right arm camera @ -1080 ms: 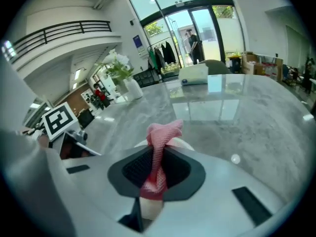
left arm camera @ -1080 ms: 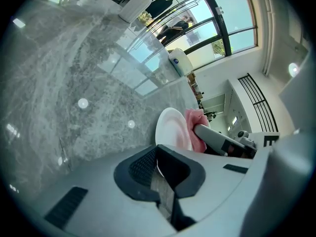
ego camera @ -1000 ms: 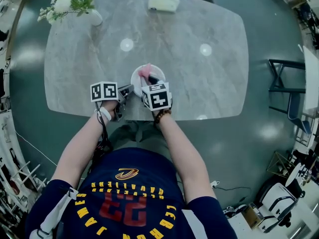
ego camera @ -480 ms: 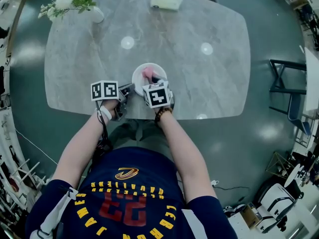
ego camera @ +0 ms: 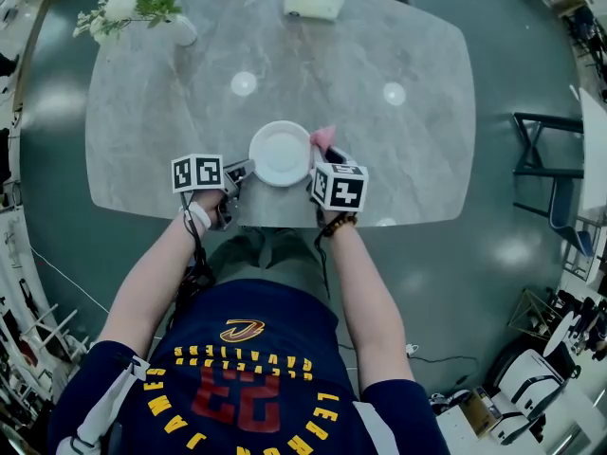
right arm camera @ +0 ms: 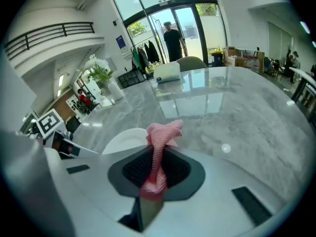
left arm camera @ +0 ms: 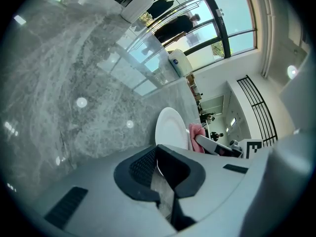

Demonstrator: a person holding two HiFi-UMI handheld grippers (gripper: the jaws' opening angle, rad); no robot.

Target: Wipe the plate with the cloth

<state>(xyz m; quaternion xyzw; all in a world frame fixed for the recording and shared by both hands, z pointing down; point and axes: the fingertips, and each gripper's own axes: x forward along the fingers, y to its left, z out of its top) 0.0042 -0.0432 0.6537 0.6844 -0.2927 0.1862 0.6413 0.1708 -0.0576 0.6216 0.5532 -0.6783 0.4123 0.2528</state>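
Cannot see near rim of plate (ego camera: pixel 280 153) behind left gripper (left arm camera: pixel 160 164), clamped on it. Right gripper (right arm camera: pixel 157 172) pinching pink cloth (right arm camera: pixel 163 132); now just beside plate's right edge, earlier over plate.

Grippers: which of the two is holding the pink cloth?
The right gripper: its jaws are shut on the pink cloth, beside the plate. The left gripper grips the plate's rim and has no cloth.

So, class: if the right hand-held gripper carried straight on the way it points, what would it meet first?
Probably the bare table top just beside the plate; the held cloth would touch first.
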